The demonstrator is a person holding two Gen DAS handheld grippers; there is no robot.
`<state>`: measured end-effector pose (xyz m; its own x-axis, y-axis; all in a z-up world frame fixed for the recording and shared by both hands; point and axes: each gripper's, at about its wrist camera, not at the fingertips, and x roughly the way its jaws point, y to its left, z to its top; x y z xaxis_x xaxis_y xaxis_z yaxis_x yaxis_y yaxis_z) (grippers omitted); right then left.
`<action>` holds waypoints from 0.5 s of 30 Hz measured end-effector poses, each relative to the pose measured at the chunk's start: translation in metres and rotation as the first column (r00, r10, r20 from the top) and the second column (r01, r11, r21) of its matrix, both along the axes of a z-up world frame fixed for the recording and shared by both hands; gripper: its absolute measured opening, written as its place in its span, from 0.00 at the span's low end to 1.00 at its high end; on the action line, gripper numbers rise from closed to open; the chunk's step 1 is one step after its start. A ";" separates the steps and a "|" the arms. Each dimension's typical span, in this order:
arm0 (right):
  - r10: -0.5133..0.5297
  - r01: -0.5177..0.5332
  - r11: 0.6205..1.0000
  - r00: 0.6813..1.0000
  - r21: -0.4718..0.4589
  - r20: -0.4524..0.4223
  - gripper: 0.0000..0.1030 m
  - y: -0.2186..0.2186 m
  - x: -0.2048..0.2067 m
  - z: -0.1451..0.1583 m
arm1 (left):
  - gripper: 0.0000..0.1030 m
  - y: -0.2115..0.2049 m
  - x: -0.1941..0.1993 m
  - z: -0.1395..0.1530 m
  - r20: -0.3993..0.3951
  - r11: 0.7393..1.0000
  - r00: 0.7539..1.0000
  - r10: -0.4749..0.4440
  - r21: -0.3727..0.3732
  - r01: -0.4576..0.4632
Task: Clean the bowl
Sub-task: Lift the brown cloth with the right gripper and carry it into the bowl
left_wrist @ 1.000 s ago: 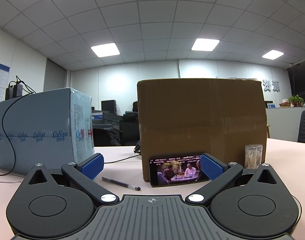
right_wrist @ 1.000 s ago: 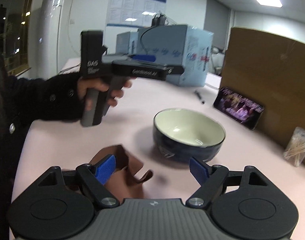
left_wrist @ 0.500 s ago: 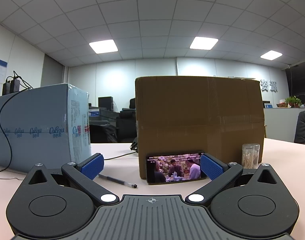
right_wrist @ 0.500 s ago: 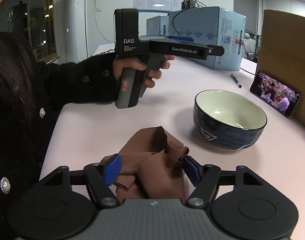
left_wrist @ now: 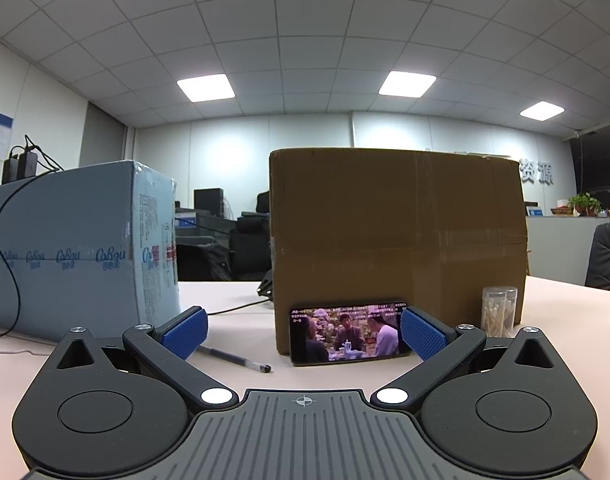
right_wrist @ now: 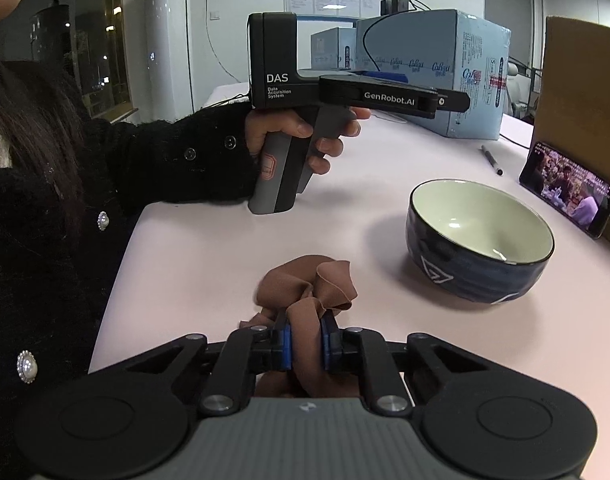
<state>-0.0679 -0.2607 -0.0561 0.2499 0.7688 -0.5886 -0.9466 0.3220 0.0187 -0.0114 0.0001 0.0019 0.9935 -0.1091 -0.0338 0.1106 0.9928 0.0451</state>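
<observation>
Right hand-held gripper (right_wrist: 305, 346) has clamped one brown cloth (right_wrist: 309, 284) beside one bowl (right_wrist: 481, 240); left (left_wrist: 303, 330) gapes

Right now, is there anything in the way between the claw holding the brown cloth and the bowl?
Nothing visible. The right gripper is shut on the brown cloth, and only bare table lies between it and the bowl. The pen and phone sit beyond the bowl.

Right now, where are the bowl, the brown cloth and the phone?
bowl (right_wrist: 481, 220): right wrist view, pale inner wall.
brown cloth (right_wrist: 305, 284): right wrist view, bunched folds above the pads.
phone (left_wrist: 347, 334): left wrist view, lit screen.
</observation>
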 end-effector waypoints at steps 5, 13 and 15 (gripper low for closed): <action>-0.091 0.082 0.992 0.992 0.097 0.091 0.14 -0.006 0.001 0.016 | 1.00 0.000 0.001 0.000 -0.003 1.000 1.000 0.000 -0.003 0.000; -0.233 0.195 0.964 0.947 0.180 0.222 0.14 -0.011 0.016 0.042 | 1.00 0.001 0.003 -0.001 -0.014 1.000 1.000 0.000 -0.012 0.000; -0.265 0.227 0.959 0.931 0.171 0.253 0.14 -0.009 0.024 0.046 | 1.00 0.001 0.003 -0.001 -0.013 1.000 1.000 0.000 -0.011 0.000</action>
